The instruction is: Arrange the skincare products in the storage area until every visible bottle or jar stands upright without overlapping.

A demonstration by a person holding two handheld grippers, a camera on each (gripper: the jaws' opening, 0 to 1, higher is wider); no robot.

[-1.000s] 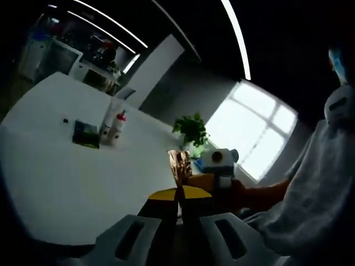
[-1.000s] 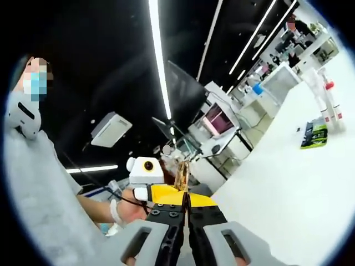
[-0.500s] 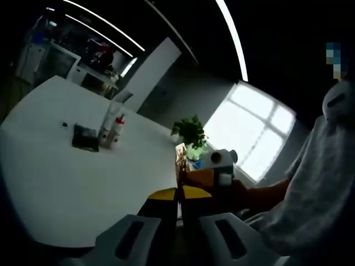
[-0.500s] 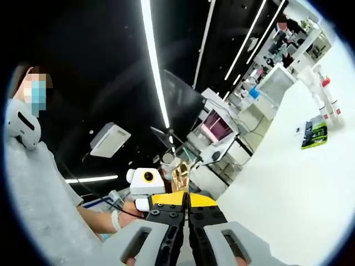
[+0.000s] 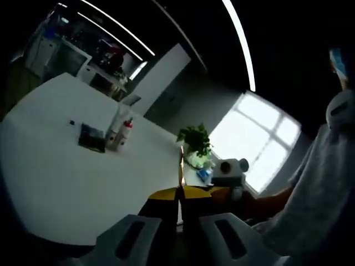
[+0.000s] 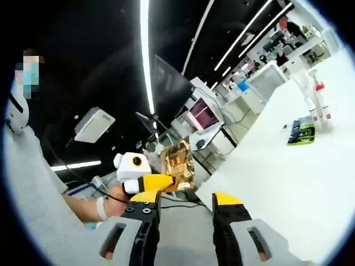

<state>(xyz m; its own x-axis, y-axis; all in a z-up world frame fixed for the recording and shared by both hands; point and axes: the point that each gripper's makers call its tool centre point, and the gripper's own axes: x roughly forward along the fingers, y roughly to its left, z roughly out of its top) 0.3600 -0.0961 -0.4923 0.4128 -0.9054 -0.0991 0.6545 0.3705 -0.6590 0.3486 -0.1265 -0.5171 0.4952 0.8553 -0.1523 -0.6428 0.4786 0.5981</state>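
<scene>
A: Left gripper view first: the left gripper (image 5: 178,195) is riding with its yellow-tipped jaws pressed together, and a thin gold sliver, the gold sachet (image 5: 181,166) seen edge-on, is rising from between them. I'm reading that as clamped on the sachet's edge.

B: And far across the white table (image 5: 61,183)?

A: Two white bottles (image 5: 118,132), one with a red cap, are standing upright side by side. A dark green packet (image 5: 91,137) is lying flat just beside them, near the table's far edge. A potted plant (image 5: 195,139) is sitting well apart by the window.

B: Right gripper view now.

A: The right gripper (image 6: 186,200) is hanging with its jaws spread apart, nothing between them. Past it, the other gripper (image 6: 145,184) is holding the gold sachet (image 6: 178,160) face-on by its lower edge, up in the air beside the person's sleeve (image 6: 39,205). The bottles (image 6: 313,100) and green packet (image 6: 294,133) are showing far off on the table.

B: How's that sachet going to handle?

A: I'd judge it light, thin and crinkly, floppy rather than stiff, and slick foil. Pinching a sealed edge looks safest; squeezing the middle could crease it. The bottles look light, rigid and tippy; I'd take them around the body, below the cap.
</scene>
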